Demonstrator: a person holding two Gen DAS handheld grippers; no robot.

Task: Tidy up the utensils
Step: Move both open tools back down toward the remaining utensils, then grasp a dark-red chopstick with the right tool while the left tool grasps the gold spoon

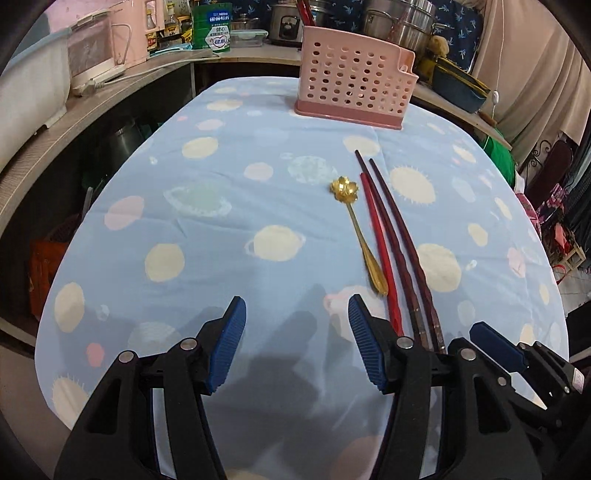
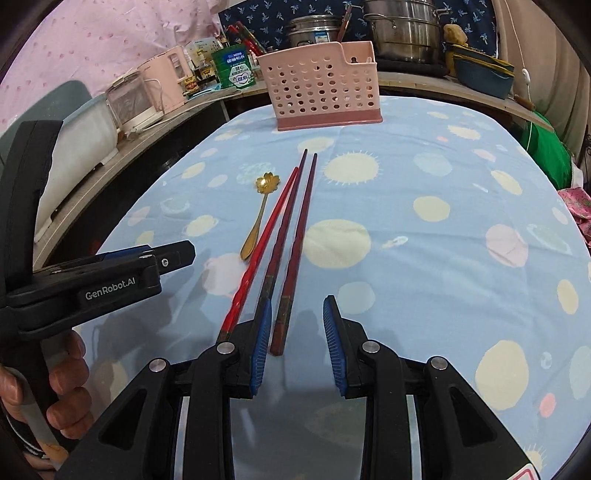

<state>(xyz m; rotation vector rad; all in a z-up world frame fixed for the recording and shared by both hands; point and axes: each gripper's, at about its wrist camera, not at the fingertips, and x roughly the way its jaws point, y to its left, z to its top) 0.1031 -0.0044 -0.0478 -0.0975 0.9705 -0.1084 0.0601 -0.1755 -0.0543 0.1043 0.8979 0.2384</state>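
A gold flower-bowl spoon [image 1: 356, 229] [image 2: 258, 214], a red chopstick [image 1: 380, 251] [image 2: 266, 243] and two dark red chopsticks [image 1: 399, 236] [image 2: 295, 229] lie side by side on the blue dotted tablecloth [image 1: 221, 221] [image 2: 424, 258]. A pink perforated utensil holder [image 1: 354, 88] [image 2: 321, 92] stands at the table's far end. My left gripper [image 1: 297, 332] [image 2: 173, 254] is open and empty, left of the utensils' near ends. My right gripper [image 2: 297, 332] [image 1: 491, 339] is open, its jaws on either side of the near end of one dark chopstick.
A shelf runs along the left and back with a pink kettle [image 2: 166, 85], a clear appliance [image 2: 129, 103], a green tin [image 1: 212, 26] and steel pots [image 2: 402, 29]. A blue tray [image 2: 484, 74] sits at the back right. The table edge drops off on both sides.
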